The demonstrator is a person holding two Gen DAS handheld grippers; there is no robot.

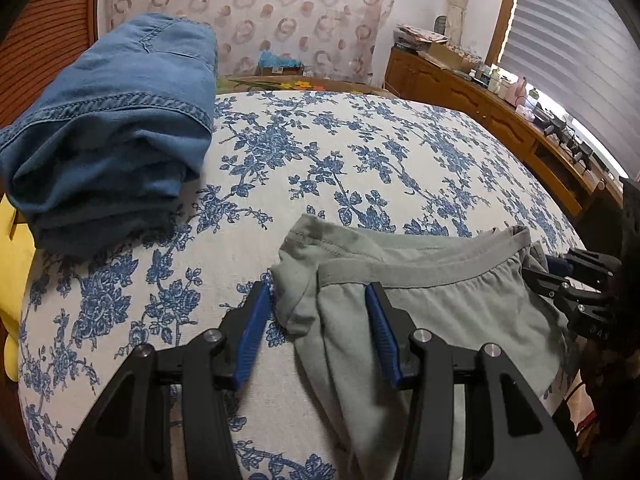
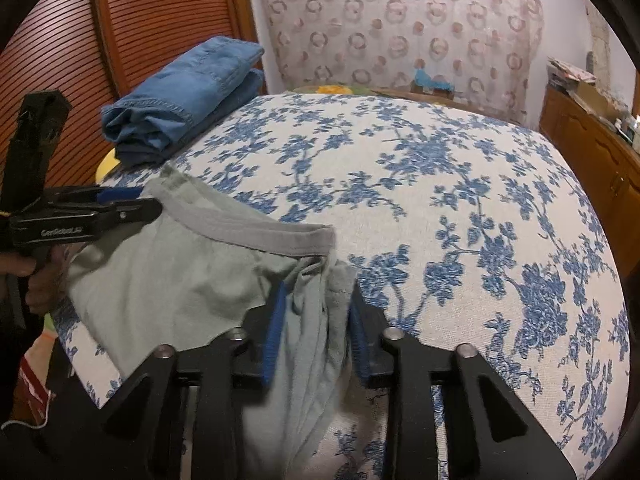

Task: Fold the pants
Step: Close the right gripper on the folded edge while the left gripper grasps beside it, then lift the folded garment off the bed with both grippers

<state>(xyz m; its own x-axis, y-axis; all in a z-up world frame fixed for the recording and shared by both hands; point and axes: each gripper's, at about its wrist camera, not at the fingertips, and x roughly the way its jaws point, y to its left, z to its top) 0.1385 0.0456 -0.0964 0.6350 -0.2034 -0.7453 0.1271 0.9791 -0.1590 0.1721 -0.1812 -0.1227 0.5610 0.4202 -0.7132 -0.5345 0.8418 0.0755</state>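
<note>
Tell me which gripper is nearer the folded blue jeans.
Left. The left gripper sits at the grey pants' waistband end on the folded blue jeans' side; the right gripper is at the far end.

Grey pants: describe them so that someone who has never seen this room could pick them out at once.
Start from the bed with the white cover printed in blue flowers. Two garments lie on it: folded blue denim at the far left corner, and the grey pants at the near edge. The pants are pale grey-green jersey with a darker grey waistband, unfolded and hanging over the edge.
</note>
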